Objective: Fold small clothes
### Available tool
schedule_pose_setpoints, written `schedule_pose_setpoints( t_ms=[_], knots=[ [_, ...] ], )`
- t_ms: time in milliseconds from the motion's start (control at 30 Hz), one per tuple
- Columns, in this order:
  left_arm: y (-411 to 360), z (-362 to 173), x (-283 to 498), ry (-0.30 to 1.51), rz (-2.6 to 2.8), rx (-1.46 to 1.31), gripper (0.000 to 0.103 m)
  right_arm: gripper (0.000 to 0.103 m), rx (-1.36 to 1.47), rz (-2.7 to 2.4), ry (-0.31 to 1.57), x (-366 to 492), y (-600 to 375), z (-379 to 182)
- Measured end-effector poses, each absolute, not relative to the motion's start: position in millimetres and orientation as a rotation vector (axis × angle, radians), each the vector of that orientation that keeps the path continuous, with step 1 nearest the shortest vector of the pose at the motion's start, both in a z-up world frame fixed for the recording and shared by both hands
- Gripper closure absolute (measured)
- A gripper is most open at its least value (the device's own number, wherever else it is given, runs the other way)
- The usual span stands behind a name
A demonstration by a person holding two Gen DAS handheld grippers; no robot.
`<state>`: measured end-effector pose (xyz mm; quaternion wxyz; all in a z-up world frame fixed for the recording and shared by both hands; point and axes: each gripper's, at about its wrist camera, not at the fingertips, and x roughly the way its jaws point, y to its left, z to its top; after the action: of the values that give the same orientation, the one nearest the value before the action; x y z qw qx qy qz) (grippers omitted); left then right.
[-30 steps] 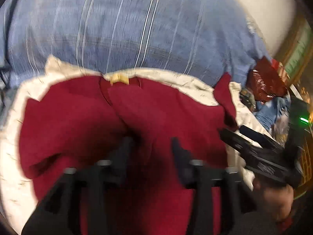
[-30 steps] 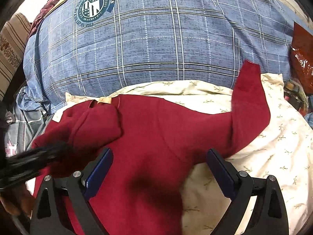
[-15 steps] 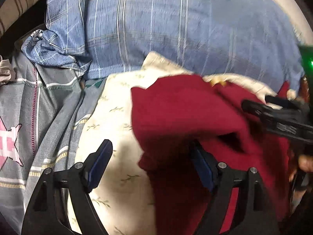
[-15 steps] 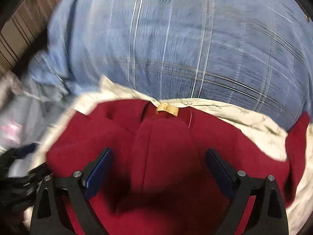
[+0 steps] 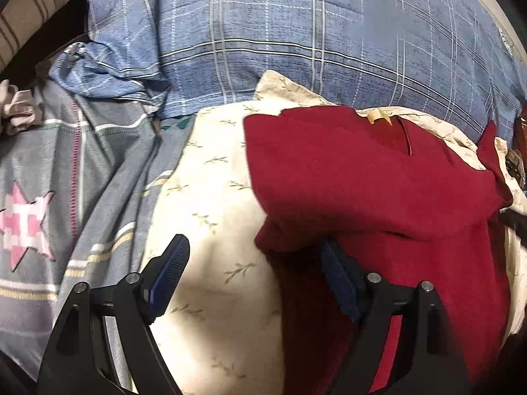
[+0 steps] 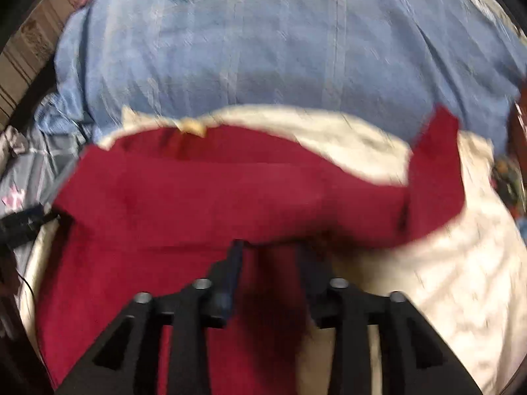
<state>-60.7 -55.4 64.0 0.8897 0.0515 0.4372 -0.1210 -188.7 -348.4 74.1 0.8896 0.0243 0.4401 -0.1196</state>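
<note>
A dark red garment (image 5: 372, 191) with a tan neck label (image 5: 377, 117) lies on a cream leaf-print cloth (image 5: 210, 204). Its left sleeve is folded over the body. My left gripper (image 5: 253, 263) is open, its right finger at the garment's left folded edge, its left finger over bare cream cloth. In the blurred right wrist view the garment (image 6: 204, 197) spreads wide, one sleeve (image 6: 434, 171) sticking up at the right. My right gripper (image 6: 271, 250) has its jaws close together on the lower edge of the red fabric.
A blue plaid pillow (image 5: 296, 42) lies behind the cloth. A grey quilt with a pink star (image 5: 29, 220) is on the left. A dark red shiny bag (image 5: 522, 128) sits at the right edge. The left gripper's tip (image 6: 23, 223) shows at the left of the right wrist view.
My left gripper opened and pulled back to the left, leaving the sleeve folded over the body. My right gripper narrowed from wide open and closed on the garment's lower edge.
</note>
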Motion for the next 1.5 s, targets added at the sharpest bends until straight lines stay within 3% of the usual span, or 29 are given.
schedule_pose_setpoints(
  t_ms=[100, 167, 300, 400, 433, 467, 500, 800, 1033, 1100, 1133, 1167, 1200, 1333, 1500],
  knots=[
    [-46, 71, -61, 0.887, -0.239, 0.066, 0.023, 0.053, 0.085, -0.27, 0.896, -214, -366, 71],
    [-38, 77, -59, 0.863, -0.239, 0.008, 0.023, 0.044, 0.12, -0.278, 0.846, -221, -376, 78],
    [-32, 78, -52, 0.846, -0.259, -0.081, 0.023, 0.042, 0.086, -0.269, 0.806, -196, -383, 78],
    [-35, 69, -45, 0.872, -0.26, -0.069, 0.023, 0.041, 0.047, -0.316, 0.893, -153, -397, 55],
    [-36, 67, -43, 0.878, -0.252, -0.065, 0.023, 0.054, 0.052, -0.317, 0.928, -144, -403, 46],
    [-36, 65, -41, 0.881, -0.246, -0.066, 0.023, 0.089, 0.063, -0.291, 0.956, -136, -406, 38],
    [-35, 63, -39, 0.884, -0.241, -0.072, 0.023, 0.097, 0.066, -0.267, 0.958, -131, -405, 34],
    [-45, 58, -27, 0.881, -0.235, -0.071, 0.023, 0.096, -0.025, -0.354, 0.746, -127, -409, 76],
    [-54, 43, -16, 0.913, -0.215, -0.017, 0.023, 0.091, 0.019, -0.43, 0.873, -86, -433, 40],
    [-52, 40, -15, 0.921, -0.212, -0.023, 0.023, 0.075, 0.064, -0.415, 0.843, -101, -430, 46],
    [-52, 40, -15, 0.92, -0.208, -0.023, 0.023, 0.06, 0.065, -0.415, 0.821, -111, -427, 53],
    [-52, 40, -15, 0.919, -0.206, -0.023, 0.023, 0.051, 0.06, -0.41, 0.795, -122, -422, 61],
    [-53, 39, -16, 0.917, -0.204, -0.02, 0.023, 0.05, 0.058, -0.397, 0.773, -130, -417, 68],
    [-57, 37, -15, 0.912, -0.195, 0.004, 0.023, 0.052, 0.039, -0.265, 0.775, -145, -394, 80],
    [-56, 36, -14, 0.915, -0.193, -0.002, 0.023, 0.057, -0.046, -0.3, 0.954, -126, -384, 34]
  ],
)
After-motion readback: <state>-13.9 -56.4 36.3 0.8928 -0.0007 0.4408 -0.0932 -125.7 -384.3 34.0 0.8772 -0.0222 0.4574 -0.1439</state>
